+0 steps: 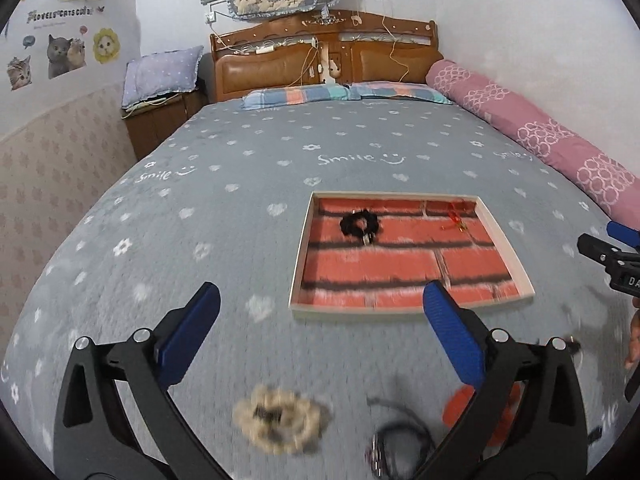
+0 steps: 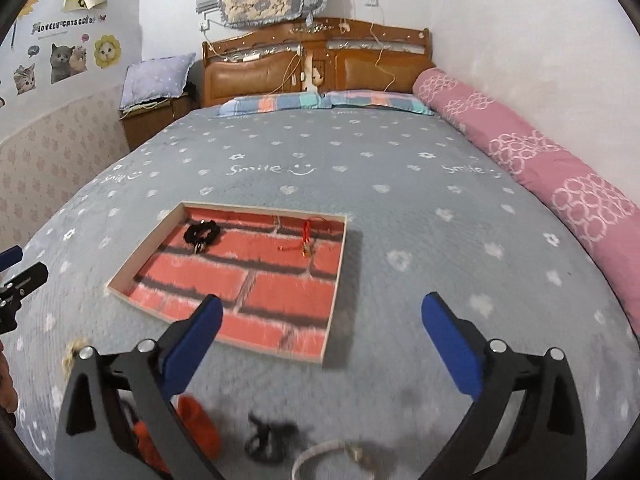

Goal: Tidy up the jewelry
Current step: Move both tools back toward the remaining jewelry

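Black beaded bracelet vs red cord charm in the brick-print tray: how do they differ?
Colour: the black beaded bracelet is dark with a small metal piece; the red cord charm is red with a gold-looking end.
Shape: the bracelet lies as a closed ring; the cord charm lies stretched out in a strand.
Place: in the right wrist view, the bracelet sits near the far left corner and the cord charm toward the far right.
Shared: both lie inside the brick-print tray, apart from each other.

Even, soft indoor light, faint shadows; strong fisheye bending with dark corners, and motion blur smears the near foreground.
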`<move>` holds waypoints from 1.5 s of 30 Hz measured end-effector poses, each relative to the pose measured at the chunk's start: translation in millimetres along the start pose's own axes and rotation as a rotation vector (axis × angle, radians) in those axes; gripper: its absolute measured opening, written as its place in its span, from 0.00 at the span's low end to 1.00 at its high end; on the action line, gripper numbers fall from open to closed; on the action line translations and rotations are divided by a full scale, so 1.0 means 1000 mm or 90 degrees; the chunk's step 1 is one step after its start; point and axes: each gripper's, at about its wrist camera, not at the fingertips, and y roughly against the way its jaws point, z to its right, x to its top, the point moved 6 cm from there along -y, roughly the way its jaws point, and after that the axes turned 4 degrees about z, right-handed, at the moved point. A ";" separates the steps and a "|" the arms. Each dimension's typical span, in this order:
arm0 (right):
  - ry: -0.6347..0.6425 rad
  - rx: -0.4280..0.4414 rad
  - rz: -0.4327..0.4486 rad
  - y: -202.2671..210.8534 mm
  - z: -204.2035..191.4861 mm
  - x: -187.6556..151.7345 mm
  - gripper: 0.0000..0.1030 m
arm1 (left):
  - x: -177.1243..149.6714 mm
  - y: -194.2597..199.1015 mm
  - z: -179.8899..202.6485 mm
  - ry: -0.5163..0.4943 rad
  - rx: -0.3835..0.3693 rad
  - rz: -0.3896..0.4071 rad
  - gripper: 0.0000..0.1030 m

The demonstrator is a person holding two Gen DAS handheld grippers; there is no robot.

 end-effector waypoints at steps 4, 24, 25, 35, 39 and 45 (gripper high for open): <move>-0.012 -0.008 0.001 0.030 0.007 -0.037 0.95 | -0.033 0.029 0.001 0.011 -0.021 -0.003 0.95; 0.007 -0.027 0.012 0.132 0.042 -0.189 0.95 | -0.186 0.096 -0.002 0.051 -0.023 -0.034 0.95; 0.011 -0.030 0.012 0.133 0.042 -0.192 0.95 | -0.192 0.096 0.000 0.044 -0.019 -0.036 0.95; 0.013 -0.029 -0.004 0.130 0.037 -0.213 0.95 | -0.206 0.093 -0.003 0.063 0.000 -0.045 0.95; 0.000 -0.026 -0.008 0.127 0.040 -0.221 0.94 | -0.212 0.089 0.003 0.048 -0.005 -0.055 0.95; -0.010 -0.023 -0.011 0.126 0.040 -0.222 0.89 | -0.214 0.089 0.004 0.046 -0.010 -0.050 0.95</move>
